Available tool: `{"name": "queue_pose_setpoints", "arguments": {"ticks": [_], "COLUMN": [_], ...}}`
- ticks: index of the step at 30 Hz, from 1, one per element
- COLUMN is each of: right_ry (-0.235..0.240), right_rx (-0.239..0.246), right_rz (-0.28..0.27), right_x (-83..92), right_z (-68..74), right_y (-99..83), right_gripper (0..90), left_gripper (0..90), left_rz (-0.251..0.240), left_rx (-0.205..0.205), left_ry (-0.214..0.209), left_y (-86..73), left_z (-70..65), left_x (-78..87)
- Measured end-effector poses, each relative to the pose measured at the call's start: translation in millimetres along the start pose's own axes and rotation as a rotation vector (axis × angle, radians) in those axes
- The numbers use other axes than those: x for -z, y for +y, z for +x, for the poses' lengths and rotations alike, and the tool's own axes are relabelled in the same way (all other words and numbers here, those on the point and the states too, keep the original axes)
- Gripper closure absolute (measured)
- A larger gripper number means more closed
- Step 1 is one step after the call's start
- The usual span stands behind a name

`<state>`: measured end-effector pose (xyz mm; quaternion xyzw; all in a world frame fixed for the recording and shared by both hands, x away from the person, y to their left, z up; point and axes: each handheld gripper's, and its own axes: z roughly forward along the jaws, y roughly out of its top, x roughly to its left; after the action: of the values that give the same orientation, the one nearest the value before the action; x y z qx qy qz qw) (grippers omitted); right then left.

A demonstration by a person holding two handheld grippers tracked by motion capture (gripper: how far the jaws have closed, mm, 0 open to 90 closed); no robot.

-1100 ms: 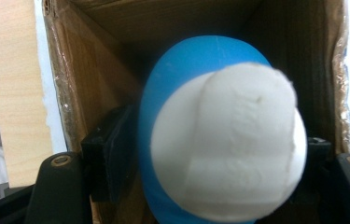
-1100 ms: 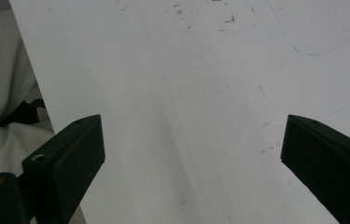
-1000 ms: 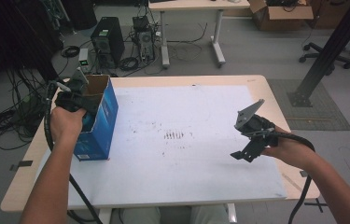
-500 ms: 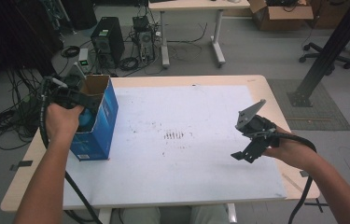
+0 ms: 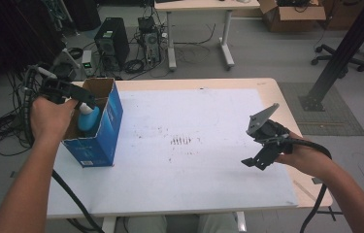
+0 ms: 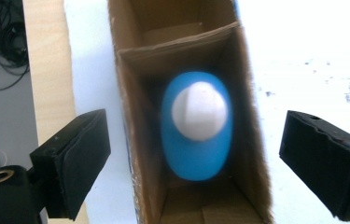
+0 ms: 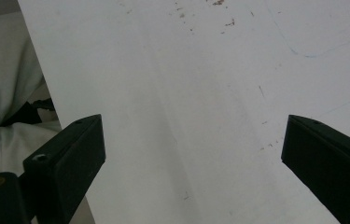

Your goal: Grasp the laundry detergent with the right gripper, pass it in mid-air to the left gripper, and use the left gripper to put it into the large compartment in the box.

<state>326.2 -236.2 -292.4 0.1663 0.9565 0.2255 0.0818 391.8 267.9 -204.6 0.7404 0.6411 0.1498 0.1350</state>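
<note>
1. The room is showing a grey floor [image 5: 267, 63] strewn with black cables [image 5: 5, 128]; a dark computer tower [image 5: 111, 46] is standing behind the counter, a second desk [image 5: 199, 6] is standing farther back, and a black post [image 5: 339, 53] is slanting up at the right.
2. The counter [image 5: 145, 83] is showing a pale wood edge, and a flat white sheet [image 5: 208, 160] with small dark specks near its middle is covering most of it.
3. The box [image 5: 103, 131], blue printed card outside and raw brown card inside, is standing upright at the sheet's left edge with its top flaps open; a card divider is splitting its inside.
4. The bottle [image 6: 196, 126], smooth blue plastic with a rounded oval body and a white cap, is standing upright in the box's nearer compartment.
5. The left tongs [image 6: 193, 168] are hanging above the box mouth; their blocky matte black jaws have just been opening and are standing released, wide apart, clear of the bottle.
6. The right tongs [image 5: 252, 162] are hovering over the sheet's right part, well apart from the box, jaws spread with only bare sheet between them.
</note>
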Motion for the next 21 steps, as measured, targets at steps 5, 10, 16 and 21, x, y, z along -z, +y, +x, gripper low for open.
{"name": "queue_pose_setpoints", "arguments": {"ticks": [5, 10, 16, 21], "right_ry": [-0.001, -0.004, -0.008, -0.010], "right_rx": [0.005, 0.002, -0.004, 0.000], "right_rz": [-0.001, -0.004, -0.007, -0.010], "right_x": [0.5, 3.0, 5.7, 8.4], "right_z": [1.5, 2.3, 3.2, 4.6], "right_y": [1.3, 1.3, -0.3, -1.3], "right_gripper": [5.9, 6.0, 6.0, 6.0], "left_gripper": [7.6, 7.1, 7.1, 7.1], "left_rz": [-0.018, -0.033, -0.054, -0.063], "left_rx": [-0.039, -0.076, -0.113, -0.149], "left_ry": [-0.003, -0.009, -0.023, -0.030], "left_y": [2.2, 3.6, 5.5, 6.7], "left_z": [-7.7, -17.0, -29.5, -40.7], "left_x": [15.2, 26.5, 40.4, 50.7]}}
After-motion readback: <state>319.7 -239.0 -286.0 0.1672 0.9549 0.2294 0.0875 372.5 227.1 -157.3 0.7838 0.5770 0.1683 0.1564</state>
